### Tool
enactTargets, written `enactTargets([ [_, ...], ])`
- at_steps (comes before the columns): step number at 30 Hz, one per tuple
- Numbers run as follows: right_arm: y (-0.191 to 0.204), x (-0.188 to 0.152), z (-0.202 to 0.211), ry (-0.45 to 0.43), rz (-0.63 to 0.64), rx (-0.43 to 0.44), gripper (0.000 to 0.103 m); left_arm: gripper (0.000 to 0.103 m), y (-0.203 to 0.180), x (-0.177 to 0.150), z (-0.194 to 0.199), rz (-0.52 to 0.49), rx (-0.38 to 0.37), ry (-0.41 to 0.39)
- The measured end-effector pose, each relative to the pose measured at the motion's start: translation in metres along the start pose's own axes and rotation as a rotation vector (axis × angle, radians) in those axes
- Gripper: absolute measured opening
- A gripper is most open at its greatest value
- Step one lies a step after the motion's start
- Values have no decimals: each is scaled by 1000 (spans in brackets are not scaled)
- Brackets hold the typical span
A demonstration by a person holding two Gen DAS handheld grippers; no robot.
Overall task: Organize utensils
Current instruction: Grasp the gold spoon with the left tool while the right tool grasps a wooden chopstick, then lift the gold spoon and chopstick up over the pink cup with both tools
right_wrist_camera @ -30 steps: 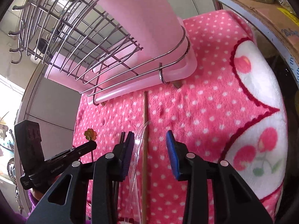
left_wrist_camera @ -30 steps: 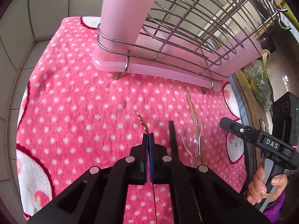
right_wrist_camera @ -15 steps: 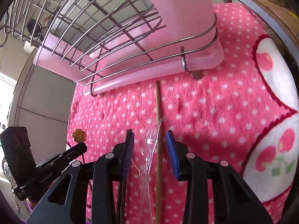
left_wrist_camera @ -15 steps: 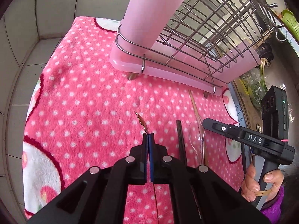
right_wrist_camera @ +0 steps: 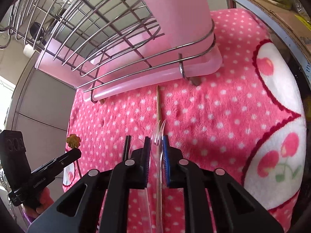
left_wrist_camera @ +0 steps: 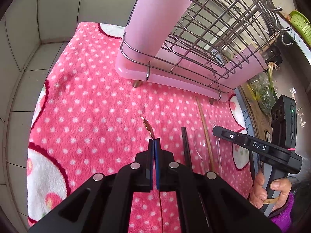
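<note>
My left gripper [left_wrist_camera: 154, 140] is shut on a thin pick with a golden flower head [right_wrist_camera: 73, 140]; its gold tip [left_wrist_camera: 147, 128] sticks out past the pads. On the pink dotted blanket [left_wrist_camera: 87, 106] lie a black chopstick [left_wrist_camera: 185, 145], a clear spoon [left_wrist_camera: 200, 147], a wooden chopstick [right_wrist_camera: 158, 104] and a clear plastic fork [right_wrist_camera: 159, 134]. My right gripper [right_wrist_camera: 156, 138] is low over the blanket. Its jaws are closing on the fork's neck, and the pads meet its sides. The tines curve up just past the fingertips.
A wire dish rack on a pink tray [left_wrist_camera: 175, 77] stands behind the utensils, with a tall pink holder [left_wrist_camera: 155, 19] at one end. Grey tiled wall borders the blanket. A cardboard box with greens [left_wrist_camera: 260, 91] sits beyond the blanket's right edge. A hand [left_wrist_camera: 272, 192] holds the right gripper's handle.
The right jaws have narrowed from wide apart to close around the clear fork. Both grippers have drifted a little across the blanket, and the left one still holds the pick.
</note>
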State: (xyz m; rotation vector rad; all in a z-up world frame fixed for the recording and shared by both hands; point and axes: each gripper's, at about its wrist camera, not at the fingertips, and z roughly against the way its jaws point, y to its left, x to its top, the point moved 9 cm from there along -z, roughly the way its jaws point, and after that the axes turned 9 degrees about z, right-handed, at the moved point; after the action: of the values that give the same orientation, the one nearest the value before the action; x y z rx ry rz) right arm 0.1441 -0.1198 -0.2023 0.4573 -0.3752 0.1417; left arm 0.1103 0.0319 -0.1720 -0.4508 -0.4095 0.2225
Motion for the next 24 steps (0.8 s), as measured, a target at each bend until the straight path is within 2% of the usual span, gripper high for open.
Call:
enactTargets([
  [8,-26,-5,13,-26,-47,2,12,1,-1,1,4,-2,5,-6],
  [12,-32,0,38,-105,-56,36,12,1,-5,4,9,-9,4,-26],
  [13,-33,1,44,-122,-54,41,3,1,-6,6,12,-10,1,-34],
  [24,-35,7,97,-293,-17,79,3,1,-26,20,48,-53,-30,-144],
])
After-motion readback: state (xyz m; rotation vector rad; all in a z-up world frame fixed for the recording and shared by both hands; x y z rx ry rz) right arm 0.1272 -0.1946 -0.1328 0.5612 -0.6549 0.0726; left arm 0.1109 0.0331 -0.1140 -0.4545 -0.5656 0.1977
